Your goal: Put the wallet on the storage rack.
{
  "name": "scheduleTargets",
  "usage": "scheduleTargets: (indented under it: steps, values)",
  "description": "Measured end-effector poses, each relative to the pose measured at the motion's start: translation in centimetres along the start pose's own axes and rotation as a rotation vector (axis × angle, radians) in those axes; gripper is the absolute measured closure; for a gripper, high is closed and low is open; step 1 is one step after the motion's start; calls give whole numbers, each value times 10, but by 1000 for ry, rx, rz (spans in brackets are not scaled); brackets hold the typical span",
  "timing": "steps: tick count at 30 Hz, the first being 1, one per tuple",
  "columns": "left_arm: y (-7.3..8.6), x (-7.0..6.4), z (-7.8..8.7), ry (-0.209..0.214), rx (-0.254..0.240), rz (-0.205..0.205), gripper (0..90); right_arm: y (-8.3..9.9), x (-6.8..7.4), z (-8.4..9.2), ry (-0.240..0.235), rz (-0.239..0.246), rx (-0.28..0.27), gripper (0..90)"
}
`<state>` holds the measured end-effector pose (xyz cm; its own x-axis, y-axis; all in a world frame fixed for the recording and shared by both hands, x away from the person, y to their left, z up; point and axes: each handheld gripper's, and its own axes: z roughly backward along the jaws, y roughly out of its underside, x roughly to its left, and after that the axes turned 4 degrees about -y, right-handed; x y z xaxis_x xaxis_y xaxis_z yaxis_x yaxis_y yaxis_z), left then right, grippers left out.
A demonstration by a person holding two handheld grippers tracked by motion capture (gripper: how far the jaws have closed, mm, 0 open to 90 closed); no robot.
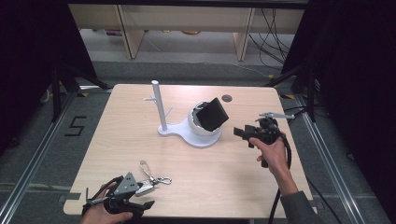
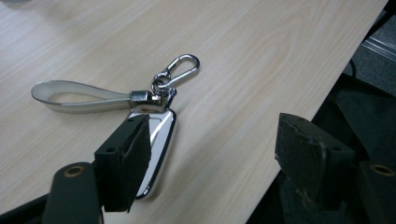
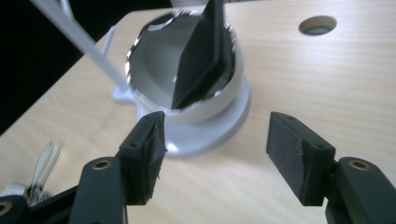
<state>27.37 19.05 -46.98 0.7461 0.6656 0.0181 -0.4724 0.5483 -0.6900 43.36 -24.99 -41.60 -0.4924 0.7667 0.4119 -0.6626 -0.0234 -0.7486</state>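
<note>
Left gripper (image 2: 212, 154), jaws spread, at the tabletop's (image 1: 140, 140) 7 o'clock edge over a chrome key fob (image 2: 156, 147) with strap; right gripper (image 3: 215, 156), jaws spread, at 3 o'clock facing the white bowl stand (image 3: 201, 126) holding a black wallet (image 3: 201, 56).

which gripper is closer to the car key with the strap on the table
Left. The left gripper sits open right at the car key, one jaw over its body. The right gripper is across the table, open, facing the white bowl stand.
</note>
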Motion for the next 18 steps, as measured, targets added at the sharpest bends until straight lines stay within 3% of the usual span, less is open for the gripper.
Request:
scheduleTargets:
  steps: [1, 3, 5, 6, 9, 12, 18]
  values:
    - [-3, 2, -1, -5, -8, 5, 266, 13, 3, 5, -9, 51, 6, 370]
    - [-6, 3, -3, -16, -7, -1, 265, 20, 6, 7, -18, 49, 16, 369]
    - [-11, 7, -7, -41, 17, -29, 262, 42, 13, 9, -55, 71, 57, 368]
    - [-11, 7, -7, -41, 17, -29, 261, 42, 13, 9, -55, 71, 57, 368]
    - [-19, 11, -12, -41, 26, -42, 262, 67, 21, 6, -96, 100, 112, 367]
    - [-23, 12, -14, -47, 32, -56, 262, 78, 26, 4, -110, 95, 127, 366]
    - [-28, 13, -21, -44, 35, -58, 263, 87, 31, 3, -75, 130, 119, 364]
